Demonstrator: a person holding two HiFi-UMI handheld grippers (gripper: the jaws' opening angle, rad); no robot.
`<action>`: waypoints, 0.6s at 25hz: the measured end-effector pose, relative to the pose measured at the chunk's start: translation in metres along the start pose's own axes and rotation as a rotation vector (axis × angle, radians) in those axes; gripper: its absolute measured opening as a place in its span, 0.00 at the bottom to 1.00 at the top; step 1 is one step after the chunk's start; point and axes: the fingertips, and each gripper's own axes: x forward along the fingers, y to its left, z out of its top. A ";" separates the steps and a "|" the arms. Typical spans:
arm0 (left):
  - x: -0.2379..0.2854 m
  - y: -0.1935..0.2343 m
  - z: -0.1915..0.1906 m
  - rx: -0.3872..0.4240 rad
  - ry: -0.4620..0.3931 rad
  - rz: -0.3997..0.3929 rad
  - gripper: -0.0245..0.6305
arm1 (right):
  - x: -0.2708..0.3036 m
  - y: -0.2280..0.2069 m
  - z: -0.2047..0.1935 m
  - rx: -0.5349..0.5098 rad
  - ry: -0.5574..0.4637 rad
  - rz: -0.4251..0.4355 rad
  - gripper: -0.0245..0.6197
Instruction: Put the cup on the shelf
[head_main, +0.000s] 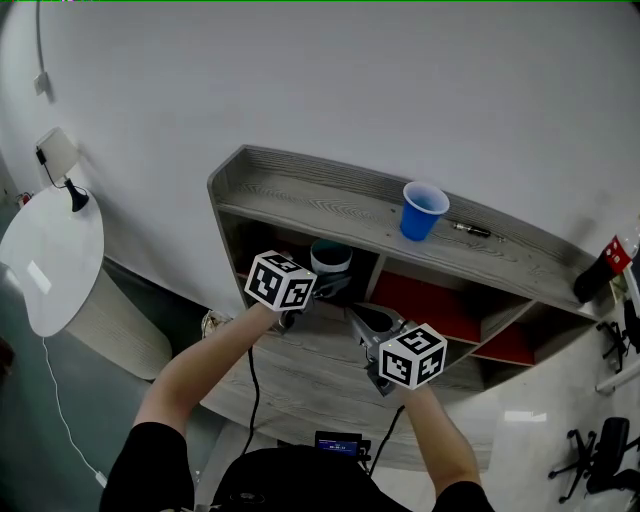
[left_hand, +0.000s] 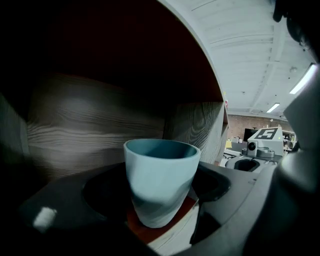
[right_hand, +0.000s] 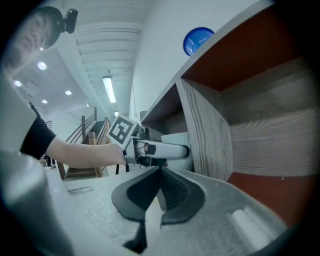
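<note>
A pale teal cup (left_hand: 160, 175) stands upright between the jaws of my left gripper (head_main: 326, 287), which is shut on its sides. The cup (head_main: 331, 257) is inside the left compartment of the grey wooden shelf unit (head_main: 300, 195), with its base at or just over the compartment's red floor (left_hand: 150, 236). My right gripper (head_main: 358, 318) hovers in front of the divider to the right, shut with nothing between its jaws (right_hand: 161, 192). The right gripper view shows the left gripper (right_hand: 155, 149) reaching into the compartment. A blue cup (head_main: 423, 210) stands on the top board.
A dark pen-like object (head_main: 468, 229) lies on the top board beside the blue cup (right_hand: 197, 40). The middle compartment has a red floor (head_main: 430, 305). A round white table (head_main: 50, 255) stands at the left. A red and black item (head_main: 605, 265) sits at the shelf's right end.
</note>
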 end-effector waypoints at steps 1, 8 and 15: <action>0.000 -0.001 0.000 0.009 -0.001 0.002 0.65 | 0.000 0.000 -0.001 0.001 0.001 0.001 0.03; -0.002 -0.004 -0.003 0.047 -0.008 0.012 0.66 | -0.003 0.001 -0.003 0.002 0.004 0.002 0.03; -0.003 -0.003 -0.006 0.082 0.000 0.040 0.70 | -0.005 0.003 -0.006 0.010 0.001 0.004 0.03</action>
